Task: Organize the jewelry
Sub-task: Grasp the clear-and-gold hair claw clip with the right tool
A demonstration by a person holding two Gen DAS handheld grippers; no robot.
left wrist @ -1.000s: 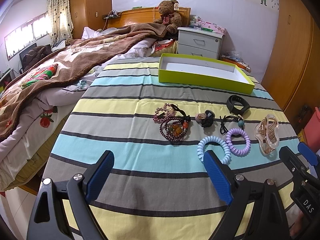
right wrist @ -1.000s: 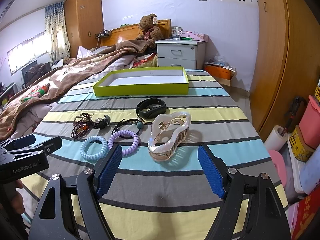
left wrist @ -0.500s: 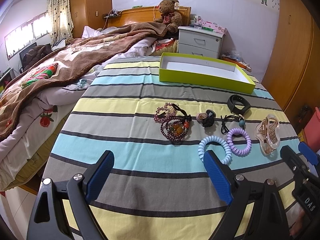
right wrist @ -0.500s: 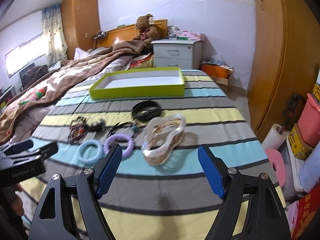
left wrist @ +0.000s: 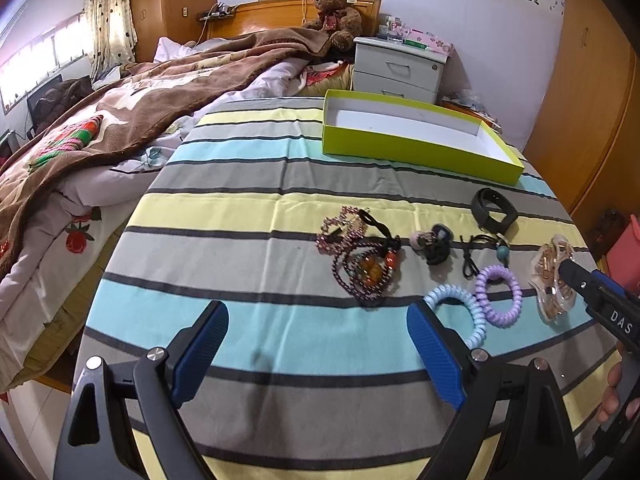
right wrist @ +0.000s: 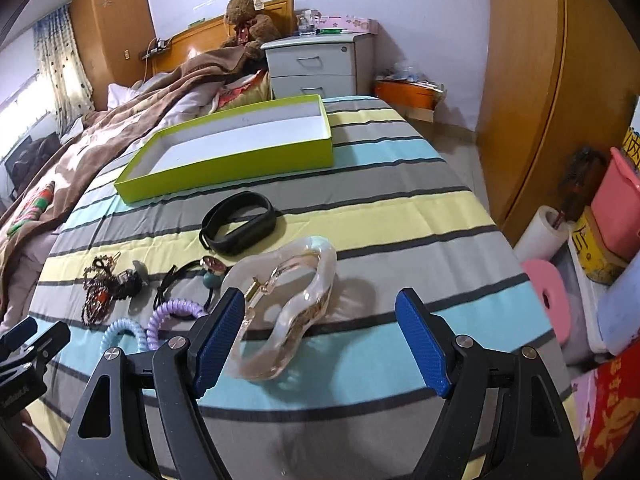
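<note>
Jewelry lies on a striped cloth: a clear amber hair claw (right wrist: 288, 300) (left wrist: 554, 284), a black band (right wrist: 238, 228) (left wrist: 493, 210), purple (left wrist: 498, 296) and blue (left wrist: 456, 312) coil hair ties, a bead bracelet pile (left wrist: 362, 258), a dark hair tie (left wrist: 434, 242). An empty lime-green box (left wrist: 408, 152) (right wrist: 232, 160) stands at the far end. My right gripper (right wrist: 320, 344) is open, close to the hair claw, whose near end lies between the fingers. My left gripper (left wrist: 318, 352) is open and empty, short of the beads.
A bed with a brown blanket (left wrist: 120, 112) lies left. A grey nightstand (right wrist: 320, 64) and a teddy bear (left wrist: 334, 20) are behind the box. Wooden wardrobes stand right; pink bins (right wrist: 616, 204) and rolls (right wrist: 548, 292) sit on the floor past the table's right edge.
My right gripper has moved forward and down toward the hair claw, which now sits between its fingers. The left gripper has hardly moved.
</note>
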